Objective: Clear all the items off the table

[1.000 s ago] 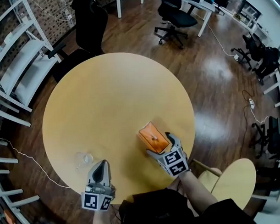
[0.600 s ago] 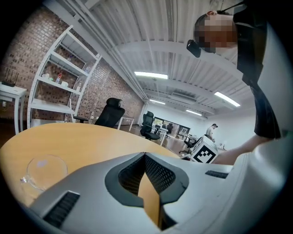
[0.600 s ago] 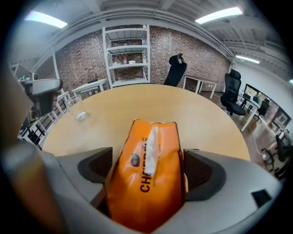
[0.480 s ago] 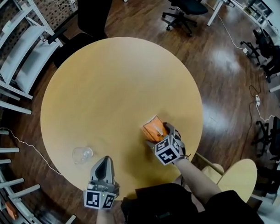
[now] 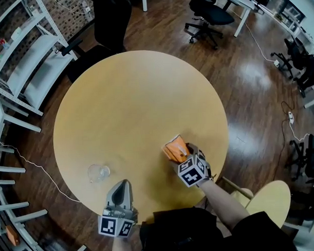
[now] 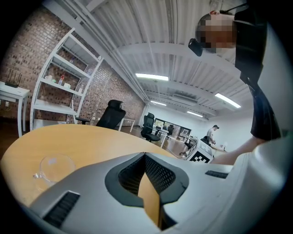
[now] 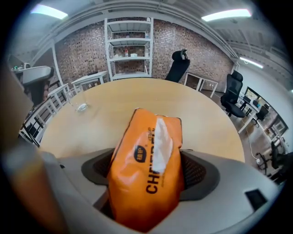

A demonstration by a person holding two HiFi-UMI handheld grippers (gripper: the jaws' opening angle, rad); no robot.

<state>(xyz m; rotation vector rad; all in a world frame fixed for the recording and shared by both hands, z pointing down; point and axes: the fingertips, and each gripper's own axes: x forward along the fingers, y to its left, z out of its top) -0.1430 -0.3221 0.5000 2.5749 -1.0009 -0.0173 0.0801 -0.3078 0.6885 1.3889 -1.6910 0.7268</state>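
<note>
Here a glossy pack (image 5: 174, 147) tops the round table (image 5: 130, 97).

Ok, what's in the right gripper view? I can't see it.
An orange tissue pack sits between the jaws, which have just been closing and press both its sides. It rests on a round wooden table, with a clear glass far off at the left and shelves behind.

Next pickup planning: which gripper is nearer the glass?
Left. The left gripper sits beside the glass; the right gripper is farther, jaws just closing on the orange tissue pack.
</note>
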